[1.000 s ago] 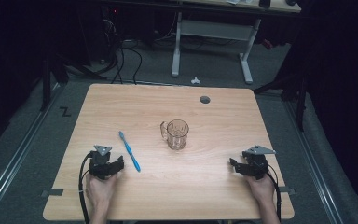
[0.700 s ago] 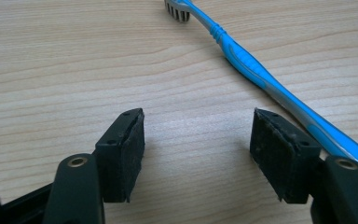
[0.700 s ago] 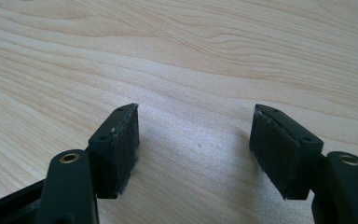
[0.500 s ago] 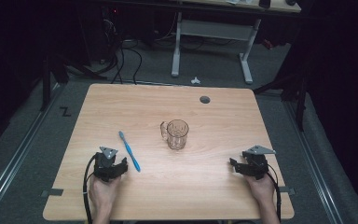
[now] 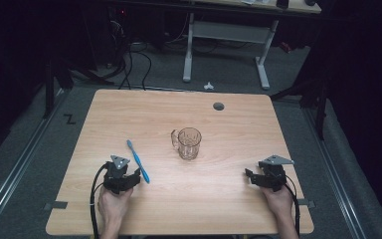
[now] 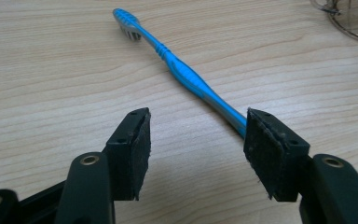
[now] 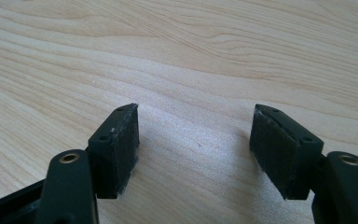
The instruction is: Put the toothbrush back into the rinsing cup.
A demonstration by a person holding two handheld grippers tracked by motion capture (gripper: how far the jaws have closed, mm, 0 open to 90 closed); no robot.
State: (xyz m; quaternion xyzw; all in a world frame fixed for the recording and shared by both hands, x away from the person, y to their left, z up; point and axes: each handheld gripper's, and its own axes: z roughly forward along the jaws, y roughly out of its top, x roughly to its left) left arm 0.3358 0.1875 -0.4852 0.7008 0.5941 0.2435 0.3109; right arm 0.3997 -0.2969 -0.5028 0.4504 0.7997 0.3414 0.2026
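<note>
I am closing my still-parted left gripper (image 6: 193, 154), its jaws just narrowing, toward the blue toothbrush (image 6: 179, 70) lying flat on the table (image 5: 229, 209), whose handle end sits behind the right-hand pad, so I am risking nudging it away.

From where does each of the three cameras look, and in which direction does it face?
High view: above the person's side, looking forward and down at the table; both hands with the left gripper and right gripper.
Left gripper view: on the left gripper, looking along its open jaws at the blue toothbrush.
Right gripper view: on the right gripper, open jaws over bare wood.
Shared: toothbrush and glass mug, high and left views.
</note>
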